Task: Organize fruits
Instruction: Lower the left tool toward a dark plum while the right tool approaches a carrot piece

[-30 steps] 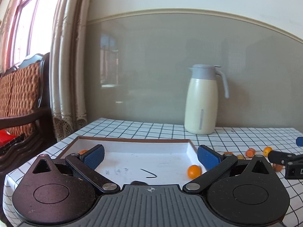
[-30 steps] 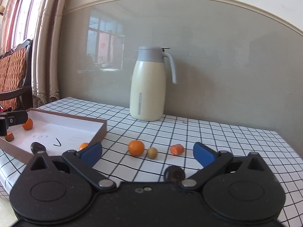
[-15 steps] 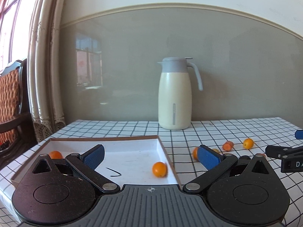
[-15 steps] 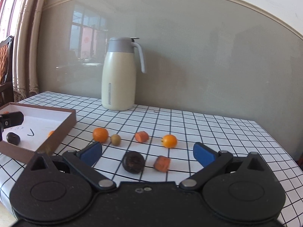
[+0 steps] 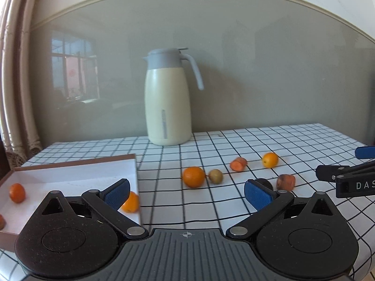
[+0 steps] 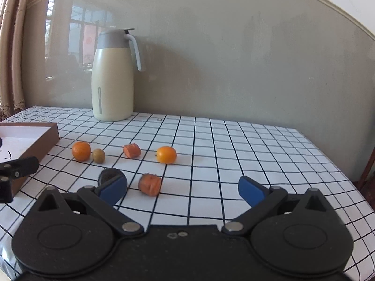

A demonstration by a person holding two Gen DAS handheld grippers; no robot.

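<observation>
Loose fruit lies on the checked tablecloth: a round orange (image 5: 193, 176) (image 6: 81, 151), a small olive-green fruit (image 5: 215, 176) (image 6: 98, 155), a cut orange-red piece (image 5: 238, 164) (image 6: 132, 150), a yellow-orange kumquat (image 5: 270, 160) (image 6: 166, 154), a dark wrinkled fruit (image 6: 108, 175) and another reddish piece (image 5: 285, 182) (image 6: 150, 184). The brown box with white inside (image 5: 70, 175) (image 6: 44, 138) holds two oranges (image 5: 17, 192) (image 5: 130, 201). My left gripper (image 5: 186, 193) is open above the cloth, empty. My right gripper (image 6: 182, 187) is open and empty, just behind the reddish piece.
A cream jug with a grey lid (image 5: 167, 100) (image 6: 112, 77) stands at the back against the grey wall. Curtains (image 5: 14, 70) hang at the left. The table's right edge (image 6: 339, 168) drops off beside a wooden piece.
Both grippers have swung to the right: the box has slid leftward in both views and the loose fruit has come toward the centre. Both stay open.
</observation>
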